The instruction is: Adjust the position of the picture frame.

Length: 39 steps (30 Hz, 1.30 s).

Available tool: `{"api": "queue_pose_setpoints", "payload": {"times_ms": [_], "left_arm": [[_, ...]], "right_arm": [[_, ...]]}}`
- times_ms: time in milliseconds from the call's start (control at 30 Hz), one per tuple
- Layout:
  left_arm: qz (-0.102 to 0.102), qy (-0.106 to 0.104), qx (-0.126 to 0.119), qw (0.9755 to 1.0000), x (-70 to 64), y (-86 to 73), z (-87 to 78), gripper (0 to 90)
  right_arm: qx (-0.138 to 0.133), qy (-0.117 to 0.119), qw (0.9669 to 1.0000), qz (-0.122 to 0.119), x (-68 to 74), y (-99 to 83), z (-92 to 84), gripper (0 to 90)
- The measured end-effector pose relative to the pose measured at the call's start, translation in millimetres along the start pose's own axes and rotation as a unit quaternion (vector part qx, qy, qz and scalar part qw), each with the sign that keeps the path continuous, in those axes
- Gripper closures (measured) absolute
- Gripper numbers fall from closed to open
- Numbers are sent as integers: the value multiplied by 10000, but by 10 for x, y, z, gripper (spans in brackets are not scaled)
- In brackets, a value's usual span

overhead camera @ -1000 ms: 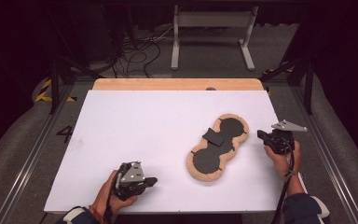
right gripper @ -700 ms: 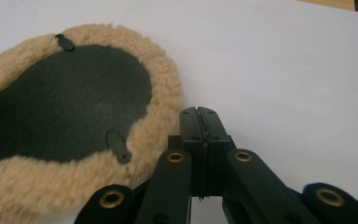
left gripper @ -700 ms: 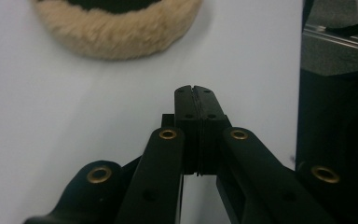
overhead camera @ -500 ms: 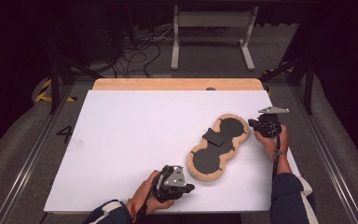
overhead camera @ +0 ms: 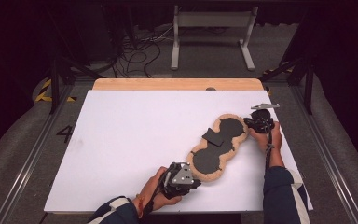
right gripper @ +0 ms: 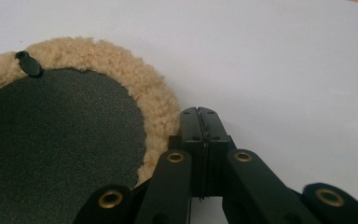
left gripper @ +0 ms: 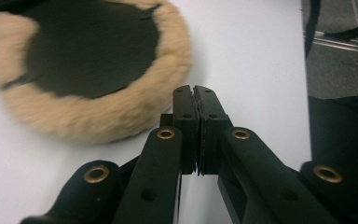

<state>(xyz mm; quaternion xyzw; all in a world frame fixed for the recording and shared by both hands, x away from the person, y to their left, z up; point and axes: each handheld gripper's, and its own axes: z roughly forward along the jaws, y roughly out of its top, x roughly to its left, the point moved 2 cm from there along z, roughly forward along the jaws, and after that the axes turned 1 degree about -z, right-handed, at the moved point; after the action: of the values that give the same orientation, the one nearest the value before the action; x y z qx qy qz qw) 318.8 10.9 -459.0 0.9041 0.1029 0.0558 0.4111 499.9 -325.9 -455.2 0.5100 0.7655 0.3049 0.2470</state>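
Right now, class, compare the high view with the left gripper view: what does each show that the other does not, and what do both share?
High view alone: the whole fleece pad with two round lobes, a loose black flap at its waist, the right gripper at the far lobe, and the floor cables. Left gripper view alone: the left gripper close up, jaws shut with nothing between them, beside the fleece edge. Both share: the near lobe's tan fleece rim and the white table.

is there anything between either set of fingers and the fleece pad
Nothing visible. The left gripper, shut, sits at the near end of the fleece pad; the right gripper, also shut, sits at its far end. Between each and the fleece rim lies bare white table.
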Motion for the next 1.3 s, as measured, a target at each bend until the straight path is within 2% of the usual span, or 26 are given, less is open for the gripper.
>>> {"api": "queue_pose_setpoints", "payload": {"times_ms": [100, 200, 267, 333, 400, 500, 633, 700, 800, 867, 933, 1000, 1100, 1200, 1300], "left_arm": [[-167, 232, -14, 9996, 128, -57, -139, 889], [-340, 505, 3, 9981, 288, -123, -206, 890], [-668, 544, -62, 9963, 420, -181, -212, 891], [-790, 652, 22, 9947, 526, -231, -194, 892], [-937, 666, 57, 9934, 592, -262, -169, 890], [-970, 696, 71, 9928, 658, -269, -146, 881], [-1057, 707, 46, 9919, 759, -237, -117, 875], [-1052, 722, 66, 9918, 794, -209, -87, 874], [-1088, 699, 49, 9916, 834, -149, -39, 866], [-953, 697, 120, 9929, 847, -112, -14, 861], [-901, 675, 198, 9934, 855, -104, 22, 856], [-949, 658, 223, 9931, 849, -109, 34, 854], [-947, 587, 283, 9934, 853, -129, 42, 851], [-1005, 486, 279, 9934, 847, -162, 14, 846], [-926, 456, 350, 9940, 831, -213, -18, 842]], "right_arm": [[-18, -18, 10000, 3, 20, -3, 3, 900], [-34, -32, 10000, 36, 37, -9, -1, 900], [-73, -26, 9999, 112, 44, -21, -3, 900], [-95, -22, 9998, 147, 50, -29, -4, 900], [-90, -44, 9998, 150, 64, -29, -7, 900], [-38, -146, 9996, 232, 85, -39, -50, 900], [84, -246, 9996, 110, 98, -117, -150, 900], [82, -94, 9996, 273, 92, -182, -191, 900], [145, -2, 9994, 327, 98, -255, -199, 900], [85, 86, 9987, 494, 92, -274, -202, 900], [30, 93, 9986, 526, 101, -278, -193, 900], [-5, 126, 9985, 531, 116, -277, -184, 900], [-59, 235, 9988, 419, 166, -258, -154, 900], [-44, 219, 9994, 259, 251, -222, -127, 900], [-25, 228, 9996, 133, 331, -192, -106, 900]]}}
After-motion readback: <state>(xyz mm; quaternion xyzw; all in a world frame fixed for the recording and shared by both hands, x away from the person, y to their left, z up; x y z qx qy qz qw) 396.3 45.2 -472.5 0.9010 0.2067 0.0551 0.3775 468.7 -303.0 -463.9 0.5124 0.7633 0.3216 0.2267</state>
